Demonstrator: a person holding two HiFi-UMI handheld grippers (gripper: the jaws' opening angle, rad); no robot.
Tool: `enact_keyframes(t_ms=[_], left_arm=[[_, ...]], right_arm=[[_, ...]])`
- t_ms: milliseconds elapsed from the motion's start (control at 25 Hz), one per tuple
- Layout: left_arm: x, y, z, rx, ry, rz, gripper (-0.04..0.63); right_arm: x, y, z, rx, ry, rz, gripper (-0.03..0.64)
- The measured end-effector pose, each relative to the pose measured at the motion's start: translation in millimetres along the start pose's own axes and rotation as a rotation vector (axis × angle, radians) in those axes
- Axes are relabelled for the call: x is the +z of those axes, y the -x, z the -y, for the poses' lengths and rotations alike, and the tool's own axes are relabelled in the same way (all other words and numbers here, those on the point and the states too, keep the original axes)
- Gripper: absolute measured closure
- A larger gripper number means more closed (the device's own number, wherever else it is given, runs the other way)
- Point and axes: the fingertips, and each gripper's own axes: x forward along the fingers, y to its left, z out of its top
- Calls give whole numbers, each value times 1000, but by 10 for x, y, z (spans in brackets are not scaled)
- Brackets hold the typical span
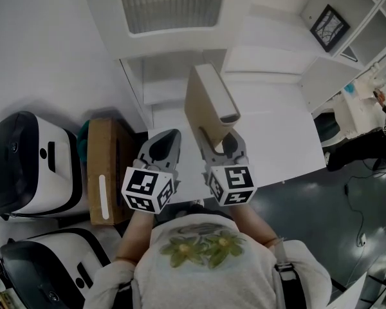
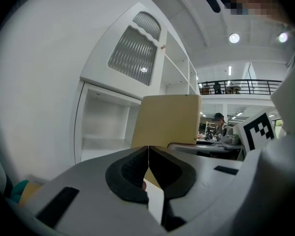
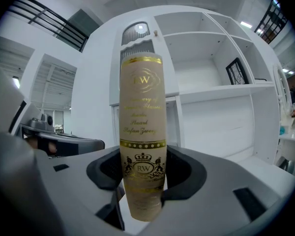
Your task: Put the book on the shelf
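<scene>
A beige book (image 1: 206, 105) with gold print on its spine (image 3: 142, 132) stands upright in my right gripper (image 1: 222, 148), whose jaws are shut on its lower part. The book's plain cover (image 2: 168, 119) shows just right of centre in the left gripper view. My left gripper (image 1: 162, 148) is beside it on the left, jaws shut together with nothing between them (image 2: 148, 154). Ahead stands the white shelf unit (image 1: 270, 50), with open compartments (image 3: 216, 77) and a low open cubby (image 2: 103, 124).
A framed picture (image 1: 329, 26) sits in one upper-right compartment. A cabinet door with a ribbed panel (image 1: 170, 2) is at the top. A brown cardboard box (image 1: 106, 169) and two white-and-black machines (image 1: 29, 163) stand on the floor at the left. Cables lie at the right.
</scene>
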Motion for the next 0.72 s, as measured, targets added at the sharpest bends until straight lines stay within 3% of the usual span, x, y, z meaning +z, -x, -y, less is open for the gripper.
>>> enact_keyframes(t_ms=[720], left_arm=[[104, -248, -198, 24, -3, 9, 566]], right_arm=[[62, -334, 163, 2, 16, 12, 391]])
